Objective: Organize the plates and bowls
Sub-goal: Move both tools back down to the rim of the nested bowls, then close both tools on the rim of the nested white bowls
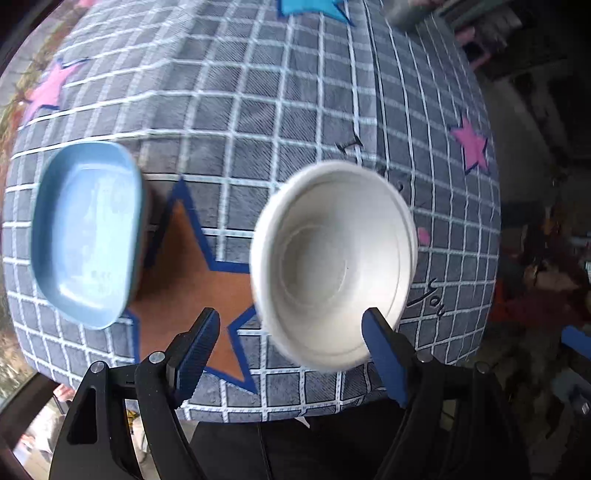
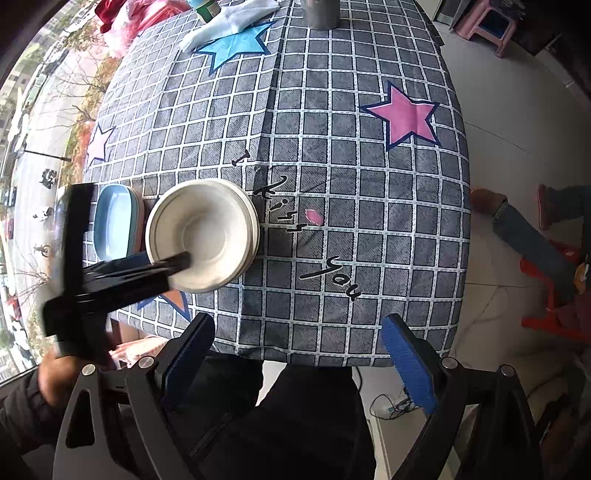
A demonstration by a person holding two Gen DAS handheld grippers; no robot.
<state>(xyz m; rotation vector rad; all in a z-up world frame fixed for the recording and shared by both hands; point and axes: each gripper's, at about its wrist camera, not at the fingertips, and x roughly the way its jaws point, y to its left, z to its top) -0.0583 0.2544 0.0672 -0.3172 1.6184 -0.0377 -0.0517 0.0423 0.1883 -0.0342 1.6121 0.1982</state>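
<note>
A stack of white bowls (image 1: 334, 264) sits on the checked tablecloth near the front edge; it also shows in the right wrist view (image 2: 203, 232). A stack of light blue rectangular plates (image 1: 86, 232) lies to its left, also in the right wrist view (image 2: 114, 225). My left gripper (image 1: 291, 343) is open, just above the bowls' near rim, with its right finger over the rim. In the right wrist view the left gripper's fingers (image 2: 173, 264) reach over the bowl. My right gripper (image 2: 299, 350) is open and empty, held back over the table's front edge.
The checked tablecloth (image 2: 332, 184) has star patches and lettering. A grey metal cup (image 2: 319, 13), a white cloth (image 2: 229, 22) and a green bottle stand at the far end. A pink stool (image 2: 487, 26) and a red stool (image 2: 554, 288) stand on the floor at right.
</note>
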